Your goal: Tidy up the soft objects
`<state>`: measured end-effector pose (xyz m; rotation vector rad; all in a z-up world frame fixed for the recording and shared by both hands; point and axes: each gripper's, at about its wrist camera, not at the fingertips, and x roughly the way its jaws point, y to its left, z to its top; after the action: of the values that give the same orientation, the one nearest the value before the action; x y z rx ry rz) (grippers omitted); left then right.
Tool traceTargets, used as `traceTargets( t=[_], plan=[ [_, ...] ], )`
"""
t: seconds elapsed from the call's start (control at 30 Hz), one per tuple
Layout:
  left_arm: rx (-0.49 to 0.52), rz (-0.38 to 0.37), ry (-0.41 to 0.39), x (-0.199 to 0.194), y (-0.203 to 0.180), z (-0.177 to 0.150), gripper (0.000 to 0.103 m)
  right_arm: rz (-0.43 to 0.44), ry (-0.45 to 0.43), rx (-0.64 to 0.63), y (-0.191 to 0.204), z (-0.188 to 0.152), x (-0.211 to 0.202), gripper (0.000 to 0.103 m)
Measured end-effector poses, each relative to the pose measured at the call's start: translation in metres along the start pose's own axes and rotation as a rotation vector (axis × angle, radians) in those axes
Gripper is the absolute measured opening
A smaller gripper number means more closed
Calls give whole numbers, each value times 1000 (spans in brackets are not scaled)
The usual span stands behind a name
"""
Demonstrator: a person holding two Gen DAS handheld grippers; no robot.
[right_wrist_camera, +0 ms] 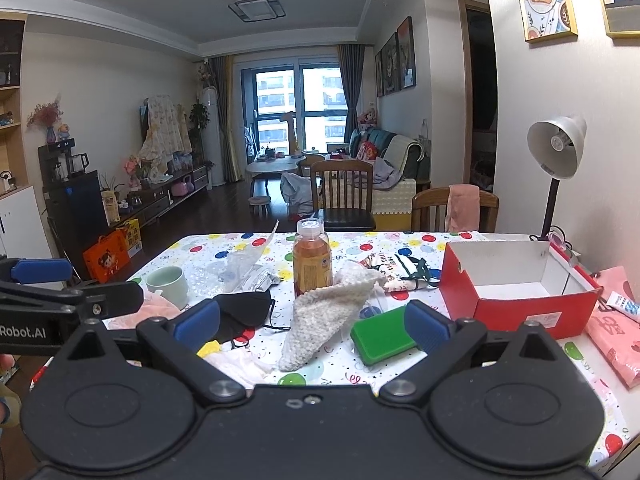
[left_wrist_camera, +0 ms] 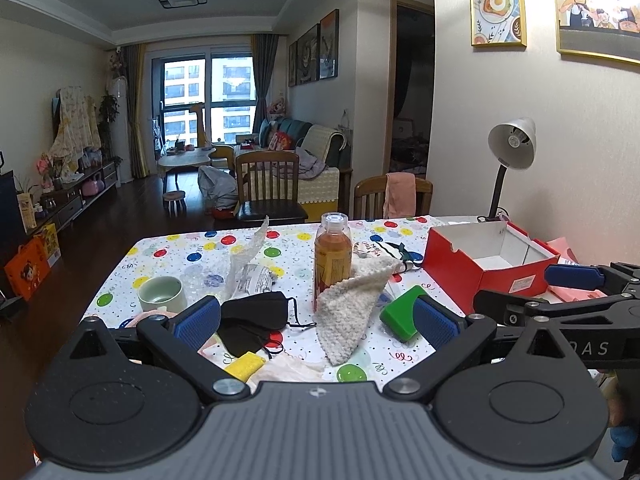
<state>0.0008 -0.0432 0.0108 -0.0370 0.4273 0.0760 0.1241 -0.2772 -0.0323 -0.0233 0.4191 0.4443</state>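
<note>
Both tongs hover spread wide above the near edge of the counter [right_wrist_camera: 580, 364], gripping nothing. The left tongs [left_wrist_camera: 316, 322] have their blue pads apart, one just by the black mask [left_wrist_camera: 256, 316], the other just by the green block [left_wrist_camera: 400, 312]. Between these pads, ahead, lies the white knit cloth [left_wrist_camera: 348, 308], a folded triangle with its point toward the camera and its far edge leaning against the bottle [left_wrist_camera: 333, 256] of orange drink. Below the mask, near the left pad, sit a yellow sponge [left_wrist_camera: 245, 365] and a crumpled white tissue [left_wrist_camera: 288, 368]. Farther left of the left tongs stands a pale green cup [left_wrist_camera: 162, 294], with clear plastic wrap [left_wrist_camera: 244, 264] beyond it. The right tongs [right_wrist_camera: 312, 326] frame much the same spread: mask [right_wrist_camera: 244, 308] at their left pad, cloth [right_wrist_camera: 324, 312] in the middle, green block [right_wrist_camera: 382, 338] touching or just beside their right pad. Right of the right tongs stands an open red box [right_wrist_camera: 516, 284], white inside, with a pink packet [right_wrist_camera: 616, 332] and a small tube [right_wrist_camera: 624, 304] past it near the wall. A desk lamp [right_wrist_camera: 556, 152] rises behind the box. Each view catches the other tongs at its edge, side by side and apart.
</note>
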Motion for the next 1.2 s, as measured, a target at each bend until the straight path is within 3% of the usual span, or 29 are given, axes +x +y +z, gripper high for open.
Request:
traceTargets(
  t=[0.63, 0.83, 1.0, 1.2],
  plan=[
    [-27, 0, 15, -2, -1, -7, 103, 4, 17, -8, -8, -1, -1, 99],
    [-2, 31, 40, 2, -3, -9, 103, 11, 31, -13, -2, -4, 8, 99],
    [-34, 39, 46, 8, 11, -9, 103, 24, 58, 10, -3, -5, 23, 99],
    [0, 100, 55, 30, 35, -15, 103, -6, 100, 21, 4, -11, 48, 96]
  ],
)
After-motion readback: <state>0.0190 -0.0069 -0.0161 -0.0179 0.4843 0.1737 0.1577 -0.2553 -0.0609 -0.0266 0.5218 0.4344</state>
